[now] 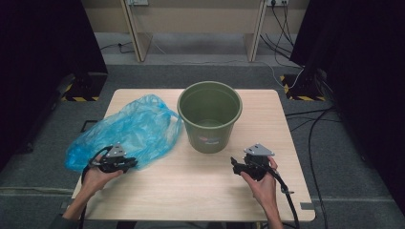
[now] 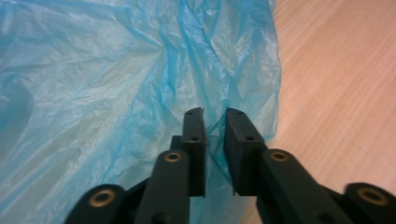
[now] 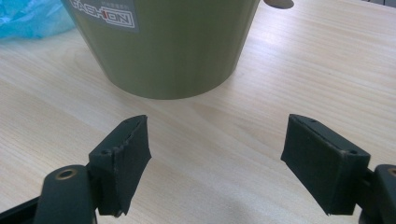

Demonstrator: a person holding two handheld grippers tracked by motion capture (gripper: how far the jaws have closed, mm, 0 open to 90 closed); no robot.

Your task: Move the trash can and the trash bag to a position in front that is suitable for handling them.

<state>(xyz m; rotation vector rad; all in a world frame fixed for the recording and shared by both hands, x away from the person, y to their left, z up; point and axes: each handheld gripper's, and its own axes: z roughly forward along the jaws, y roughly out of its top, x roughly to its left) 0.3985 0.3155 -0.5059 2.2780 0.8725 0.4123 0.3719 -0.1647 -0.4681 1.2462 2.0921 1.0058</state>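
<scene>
Bag edge pinched in my left tool, bucket ahead of my right.

Left tool [image 2: 215,122] is clamped on the crinkled, translucent blue plastic bag [image 2: 116,84], whose border runs just right of it; bare wooden worktop [image 2: 336,79] lies beyond. My right tool [image 3: 215,154], jaws wide apart, faces the olive bucket [image 3: 173,46] over open worktop; grey carpet surrounds.

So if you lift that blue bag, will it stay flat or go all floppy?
Probably floppy: the blue bag is thin, crinkled film lying in soft folds. It looks very light, so it may drag or flutter. The left gripper has its jaws nearly shut over a fold, which could slip.
</scene>
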